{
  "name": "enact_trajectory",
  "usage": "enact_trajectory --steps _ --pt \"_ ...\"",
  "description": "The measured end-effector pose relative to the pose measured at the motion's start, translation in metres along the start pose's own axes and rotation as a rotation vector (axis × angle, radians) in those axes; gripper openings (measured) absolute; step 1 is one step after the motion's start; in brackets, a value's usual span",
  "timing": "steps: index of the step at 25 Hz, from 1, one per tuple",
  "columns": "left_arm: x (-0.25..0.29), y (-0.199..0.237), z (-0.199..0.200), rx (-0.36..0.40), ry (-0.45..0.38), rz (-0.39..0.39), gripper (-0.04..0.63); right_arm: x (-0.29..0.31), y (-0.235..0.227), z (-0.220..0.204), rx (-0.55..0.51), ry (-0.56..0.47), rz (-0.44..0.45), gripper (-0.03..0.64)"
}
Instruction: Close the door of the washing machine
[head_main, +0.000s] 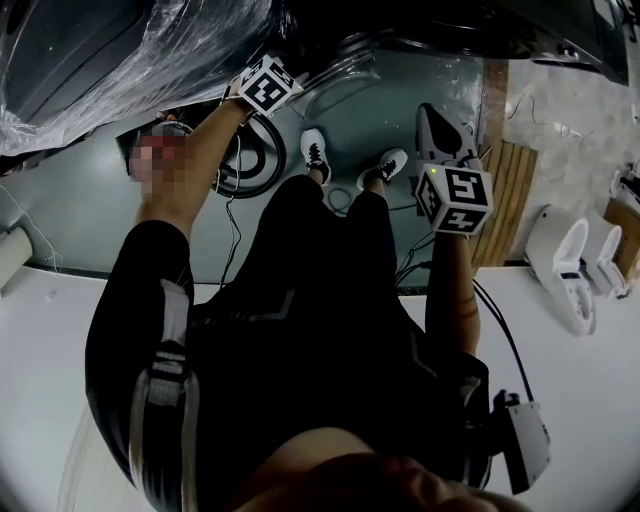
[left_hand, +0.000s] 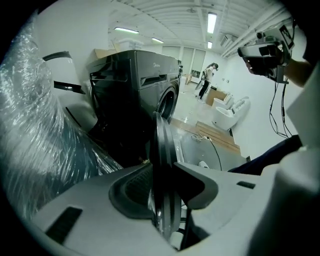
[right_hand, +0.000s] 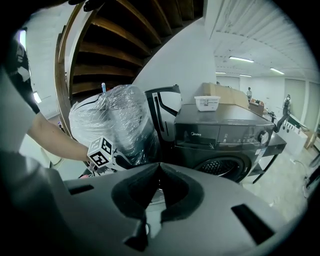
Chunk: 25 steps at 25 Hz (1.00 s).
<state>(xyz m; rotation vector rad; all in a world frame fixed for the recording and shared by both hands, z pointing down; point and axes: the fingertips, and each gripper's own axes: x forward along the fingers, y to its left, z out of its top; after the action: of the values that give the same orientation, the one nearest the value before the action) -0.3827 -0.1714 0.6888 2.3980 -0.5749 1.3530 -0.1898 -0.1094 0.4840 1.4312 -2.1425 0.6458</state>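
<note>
A dark front-loading washing machine (left_hand: 142, 82) stands behind a round door (left_hand: 161, 142), which I see edge-on in the left gripper view. My left gripper (left_hand: 163, 176) has the door's rim between its jaws, with a pad against each side. In the head view the left gripper (head_main: 292, 88) reaches to the glass door (head_main: 345, 68) at the top. My right gripper (head_main: 433, 118) hangs apart over the floor, shut with nothing in it. In the right gripper view its pads (right_hand: 159, 196) meet, and the washing machine (right_hand: 225, 137) with its round port (right_hand: 222, 167) lies ahead.
A bulky thing wrapped in clear plastic (left_hand: 42, 150) stands left of the machine. Cables and a round ring (head_main: 250, 160) lie on the grey floor by the person's shoes (head_main: 315, 150). Wooden planks (head_main: 505, 200) and white toilets (head_main: 575, 265) sit to the right.
</note>
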Motion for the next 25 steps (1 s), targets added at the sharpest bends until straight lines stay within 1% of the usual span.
enact_trajectory --steps 5,11,16,19,25 --pt "0.001 -0.012 0.002 -0.057 0.022 0.009 0.126 -0.010 -0.004 -0.008 0.002 0.009 -0.004 0.005" --pt "0.005 -0.037 0.005 -0.094 0.028 0.001 0.126 -0.024 -0.013 -0.025 0.027 0.023 -0.011 0.005" --pt "0.011 -0.063 0.011 -0.169 0.007 0.032 0.126 -0.039 -0.018 -0.028 0.035 0.011 0.000 0.005" --pt "0.014 -0.080 0.015 -0.223 0.022 0.041 0.126 -0.049 -0.020 -0.030 0.029 0.004 0.010 0.005" --pt "0.025 -0.113 0.029 -0.254 0.028 0.061 0.130 -0.062 -0.033 -0.043 0.050 0.007 0.007 0.005"
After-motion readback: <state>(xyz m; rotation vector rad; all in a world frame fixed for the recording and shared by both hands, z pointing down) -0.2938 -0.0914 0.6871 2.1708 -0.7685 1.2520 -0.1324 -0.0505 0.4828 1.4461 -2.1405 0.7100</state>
